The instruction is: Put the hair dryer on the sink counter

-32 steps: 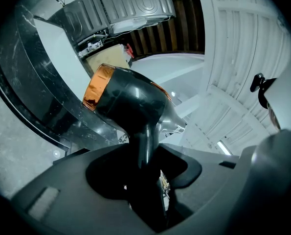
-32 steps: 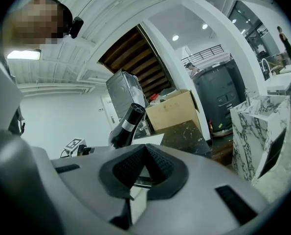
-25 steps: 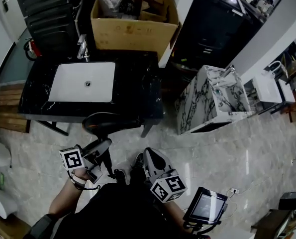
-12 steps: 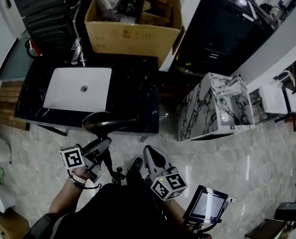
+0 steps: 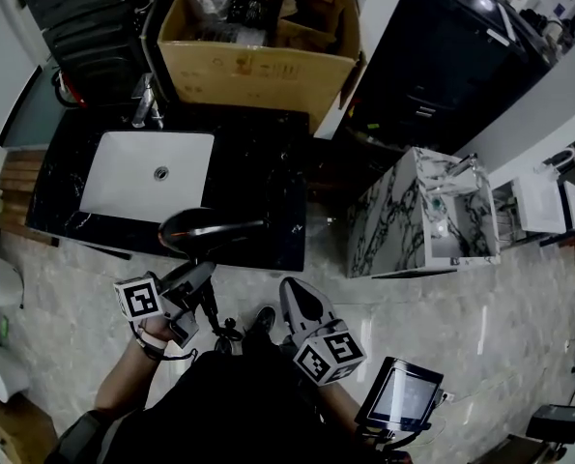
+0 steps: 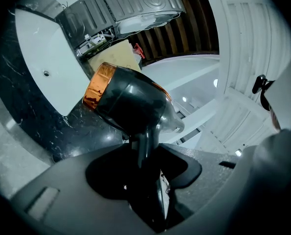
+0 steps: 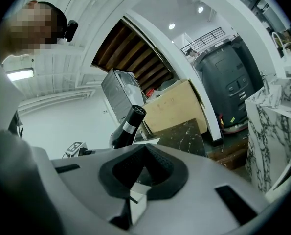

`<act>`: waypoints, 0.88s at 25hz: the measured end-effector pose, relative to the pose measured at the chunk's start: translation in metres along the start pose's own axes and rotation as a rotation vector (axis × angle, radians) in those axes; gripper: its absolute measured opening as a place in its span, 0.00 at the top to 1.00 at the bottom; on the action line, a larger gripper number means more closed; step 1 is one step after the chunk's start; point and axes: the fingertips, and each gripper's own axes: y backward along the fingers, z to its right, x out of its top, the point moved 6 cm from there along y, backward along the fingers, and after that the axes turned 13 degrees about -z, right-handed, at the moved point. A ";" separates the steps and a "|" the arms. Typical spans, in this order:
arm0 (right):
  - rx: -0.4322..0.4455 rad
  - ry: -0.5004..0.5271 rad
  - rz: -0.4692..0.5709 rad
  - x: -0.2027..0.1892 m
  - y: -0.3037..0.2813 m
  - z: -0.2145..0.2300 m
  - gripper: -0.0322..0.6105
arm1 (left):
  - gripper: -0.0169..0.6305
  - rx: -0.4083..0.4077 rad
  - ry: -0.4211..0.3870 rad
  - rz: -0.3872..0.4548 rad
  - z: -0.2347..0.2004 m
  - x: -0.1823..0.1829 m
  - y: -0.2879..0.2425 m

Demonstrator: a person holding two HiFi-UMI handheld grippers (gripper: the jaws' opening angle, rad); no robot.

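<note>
Jaws of the left gripper clamp the dryer by its handle; the right gripper looks shut and empty. The dryer hangs over the counter's near edge, right of the basin. Carry it inward, lower it level, then release.

The basin sits in the left part of the sink counter, with the faucet behind it. A cardboard box stands behind the counter. The hair dryer is at the counter's near edge, in front of the basin, its handle between the left gripper's jaws. A smaller vanity unit stands to the counter's right.
</note>
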 end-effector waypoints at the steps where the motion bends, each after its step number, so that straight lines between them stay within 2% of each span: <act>1: 0.003 0.001 0.000 0.003 -0.001 0.003 0.96 | 0.70 0.003 0.003 0.004 0.000 0.002 -0.002; 13: 0.049 -0.006 0.019 0.028 -0.004 0.025 0.96 | 0.70 0.081 -0.010 0.049 -0.001 0.037 -0.014; 19: 0.038 -0.022 0.016 0.035 -0.008 0.032 0.96 | 0.70 0.090 -0.015 0.051 -0.007 0.061 -0.024; 22: 0.025 -0.033 0.018 0.036 -0.014 0.034 0.96 | 0.70 0.057 -0.001 0.040 -0.014 0.074 -0.033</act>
